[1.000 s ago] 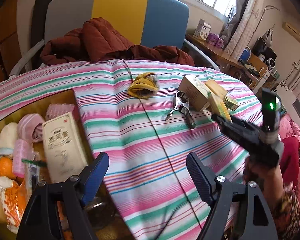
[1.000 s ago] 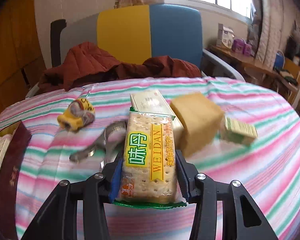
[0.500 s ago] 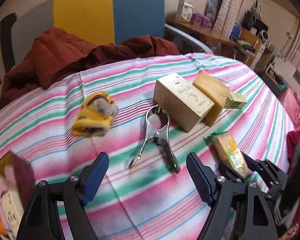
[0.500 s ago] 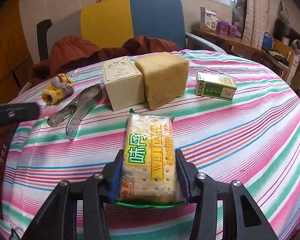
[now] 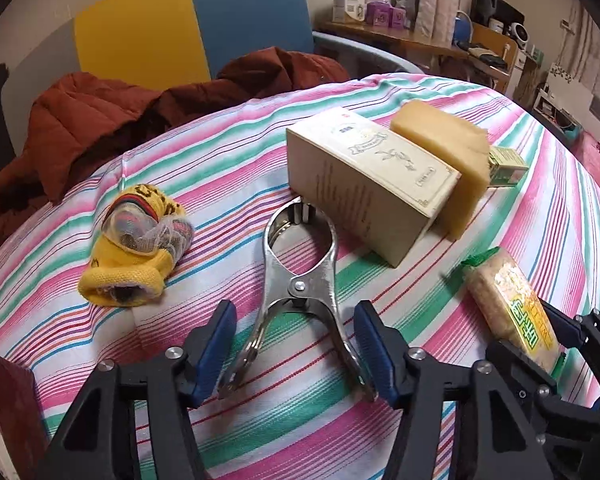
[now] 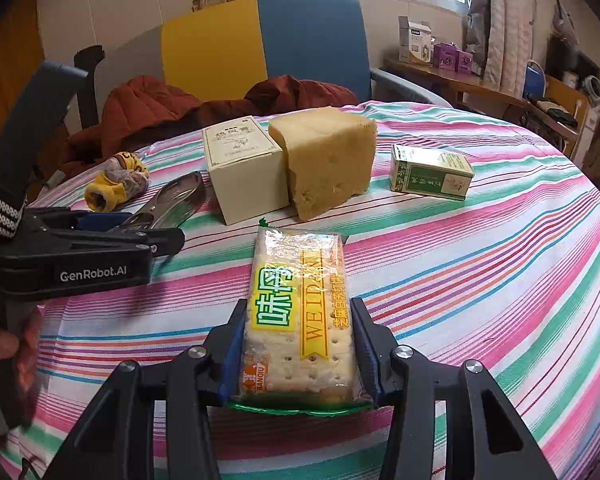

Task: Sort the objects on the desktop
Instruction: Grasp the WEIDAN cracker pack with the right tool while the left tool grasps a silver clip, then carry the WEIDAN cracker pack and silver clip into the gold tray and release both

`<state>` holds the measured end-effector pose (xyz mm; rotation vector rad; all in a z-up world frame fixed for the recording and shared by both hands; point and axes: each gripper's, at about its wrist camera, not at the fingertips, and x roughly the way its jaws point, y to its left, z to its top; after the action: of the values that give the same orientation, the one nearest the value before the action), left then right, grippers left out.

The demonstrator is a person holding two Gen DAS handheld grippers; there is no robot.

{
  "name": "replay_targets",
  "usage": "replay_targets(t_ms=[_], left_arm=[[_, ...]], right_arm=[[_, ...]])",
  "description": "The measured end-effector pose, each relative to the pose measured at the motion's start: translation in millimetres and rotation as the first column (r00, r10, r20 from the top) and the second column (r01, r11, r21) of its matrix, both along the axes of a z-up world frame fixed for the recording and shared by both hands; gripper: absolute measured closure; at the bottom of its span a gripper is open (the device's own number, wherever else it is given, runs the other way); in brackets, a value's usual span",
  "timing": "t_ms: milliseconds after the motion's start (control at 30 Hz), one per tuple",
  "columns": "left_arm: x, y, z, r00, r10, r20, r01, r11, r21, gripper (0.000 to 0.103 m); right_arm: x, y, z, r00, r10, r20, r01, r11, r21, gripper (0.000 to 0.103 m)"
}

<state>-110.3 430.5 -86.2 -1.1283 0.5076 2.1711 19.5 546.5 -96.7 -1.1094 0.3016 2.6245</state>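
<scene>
My right gripper (image 6: 298,354) is shut on a yellow cracker pack (image 6: 298,312), held low over the striped tablecloth; the pack also shows in the left wrist view (image 5: 512,304). My left gripper (image 5: 296,344) is open, its blue pads either side of the handles of a metal clamp (image 5: 300,276) lying on the cloth. The clamp (image 6: 172,204) and the left gripper (image 6: 100,236) show at the left of the right wrist view.
A cream box (image 5: 364,184), a tan sponge block (image 5: 444,140), a small green box (image 6: 430,172) and a yellow sock bundle (image 5: 136,248) lie on the cloth (image 6: 480,280). A storage box corner (image 5: 4,392) is at lower left. A chair with a red jacket (image 5: 100,116) stands behind.
My left gripper has swung from the storage box to the right and come down around the clamp's handles. My right gripper has drawn the cracker pack back toward the near side of the table.
</scene>
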Motion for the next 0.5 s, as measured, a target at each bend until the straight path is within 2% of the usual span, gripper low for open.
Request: replay_targets(t_ms=[133,500], left_arm=[[8,-10,-1,1.000,0.001,-0.030,0.000,0.999,0.037,0.043],[29,-34,-2,0.997,0.024,-0.078,-0.020,0.999,0.043,0.044]], right_arm=[[0,-1,0,1.000,0.000,0.000,0.000,1.000,0.003,0.054],[1,-4,2,1.000,0.001,0.002,-0.001,1.000,0.016,0.054]])
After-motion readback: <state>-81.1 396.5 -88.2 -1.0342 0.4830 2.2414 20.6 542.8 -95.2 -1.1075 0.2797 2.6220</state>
